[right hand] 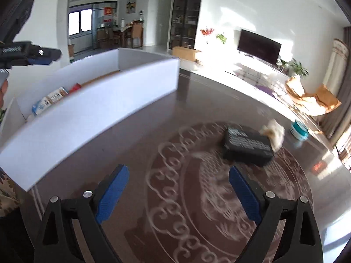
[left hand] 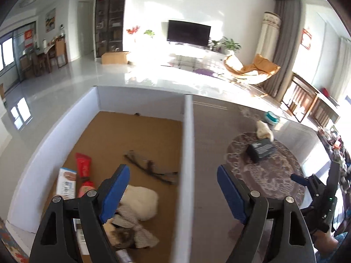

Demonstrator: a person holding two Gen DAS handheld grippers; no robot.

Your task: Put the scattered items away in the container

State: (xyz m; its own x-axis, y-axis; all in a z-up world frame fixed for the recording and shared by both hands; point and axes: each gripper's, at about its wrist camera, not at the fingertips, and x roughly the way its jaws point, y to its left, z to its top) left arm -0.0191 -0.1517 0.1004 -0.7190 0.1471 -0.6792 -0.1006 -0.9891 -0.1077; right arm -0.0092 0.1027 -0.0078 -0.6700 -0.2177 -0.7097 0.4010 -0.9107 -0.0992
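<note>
My left gripper [left hand: 172,169] is open and empty, its fingers straddling the right wall of the white container [left hand: 187,131]. On the container's brown floor lie a red tube [left hand: 83,164], a blue-and-white packet [left hand: 67,183], dark glasses [left hand: 151,168], a white fluffy item [left hand: 142,199] and a striped cloth [left hand: 136,228]. My right gripper [right hand: 178,169] is open and empty above the table, to the right of the container [right hand: 98,100]. Ahead of it, slightly right, lie a black box [right hand: 248,145], a cream cloth [right hand: 274,134] touching the box, and a teal tub [right hand: 299,130] farther back.
The dark glossy table [right hand: 197,100] carries a round pale scroll pattern [right hand: 171,175] under the black box. Its far edge runs just behind the teal tub [left hand: 272,118]. Beyond it are a bright floor, a TV [right hand: 258,46] and an orange chair [right hand: 311,100].
</note>
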